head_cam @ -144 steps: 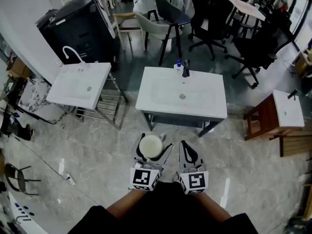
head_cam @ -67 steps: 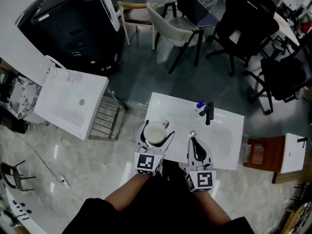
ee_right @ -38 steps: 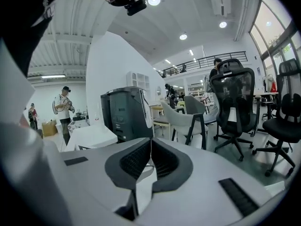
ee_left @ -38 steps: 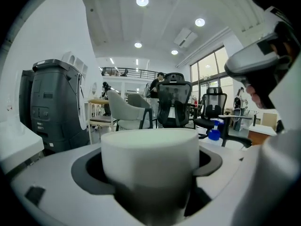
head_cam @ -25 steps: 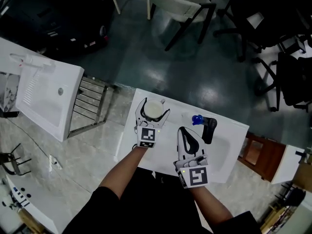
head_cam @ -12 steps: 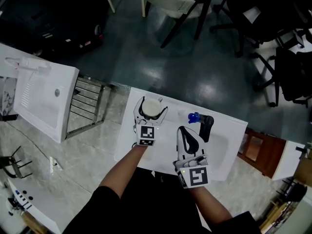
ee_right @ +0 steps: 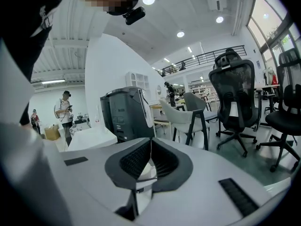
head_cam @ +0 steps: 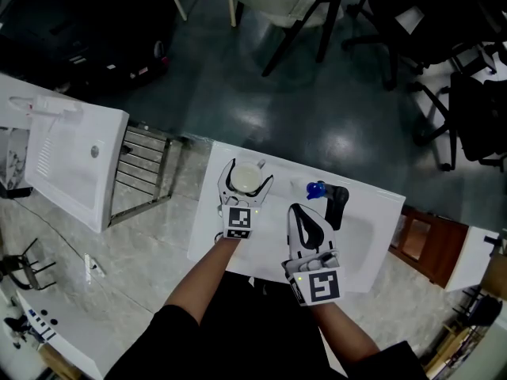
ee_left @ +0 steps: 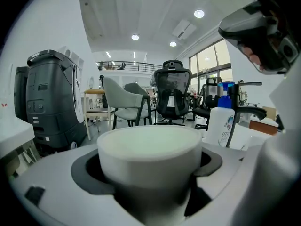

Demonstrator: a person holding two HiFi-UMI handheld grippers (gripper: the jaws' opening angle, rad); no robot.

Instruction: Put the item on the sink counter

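Observation:
A white cup (head_cam: 246,180) is held between the jaws of my left gripper (head_cam: 246,172), over the back left part of the white sink counter (head_cam: 207,232). Whether the cup rests on the counter cannot be told. In the left gripper view the cup (ee_left: 149,155) fills the space between the jaws. My right gripper (head_cam: 306,212) is shut and empty, over the counter's middle beside the basin. In the right gripper view its pads (ee_right: 162,160) meet with nothing between them.
A black faucet (head_cam: 337,203) and a blue-capped bottle (head_cam: 315,190) stand at the counter's back, right of the cup. A second white sink (head_cam: 67,161) and a metal rack (head_cam: 145,172) are to the left, a wooden stool (head_cam: 417,240) to the right, chairs beyond.
The person has walked up to the sink, and the left gripper carried the cup over the counter's back left. In the last half second almost nothing has moved.

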